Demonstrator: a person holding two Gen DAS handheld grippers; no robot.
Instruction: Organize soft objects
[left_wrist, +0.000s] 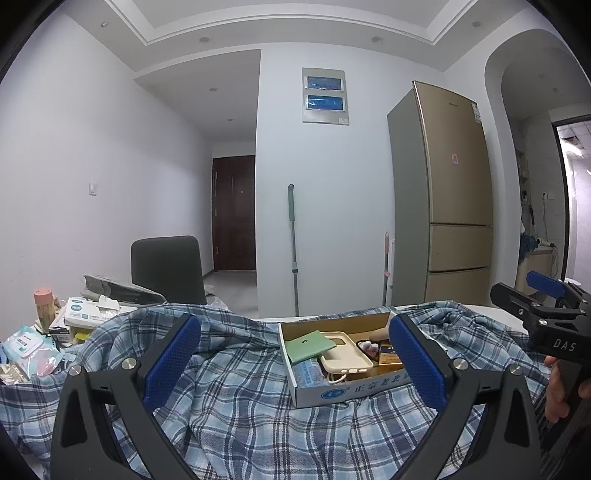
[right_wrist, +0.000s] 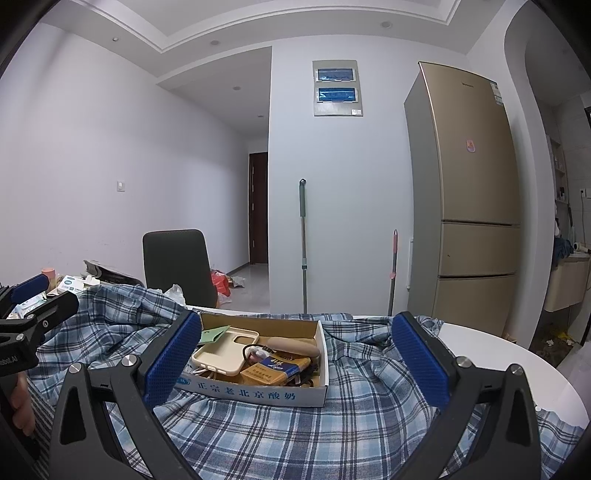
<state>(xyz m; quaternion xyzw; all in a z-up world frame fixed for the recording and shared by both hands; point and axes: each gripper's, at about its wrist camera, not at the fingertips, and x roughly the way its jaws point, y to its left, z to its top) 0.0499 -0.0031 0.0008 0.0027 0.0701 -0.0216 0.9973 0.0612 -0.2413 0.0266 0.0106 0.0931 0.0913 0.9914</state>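
Blue-and-white plaid cotton shirt lay crumpled directly below and ahead of both units, spread side to side across the white round worktop, with an open cardboard box of oddments sitting on it dead ahead. Left hand-held gripper and right hand-held gripper both had jaws wide apart, holding nothing, about equally near the cloth. Shirt's collar, sleeves and near hem were hidden or cut off, so its long axis was unclear.

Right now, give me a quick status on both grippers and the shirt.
Left gripper open, empty. Right gripper open, empty. Plaid shirt spread rumpled over the table, ungrasped. Cardboard box of odds and ends sits on it, in the way.
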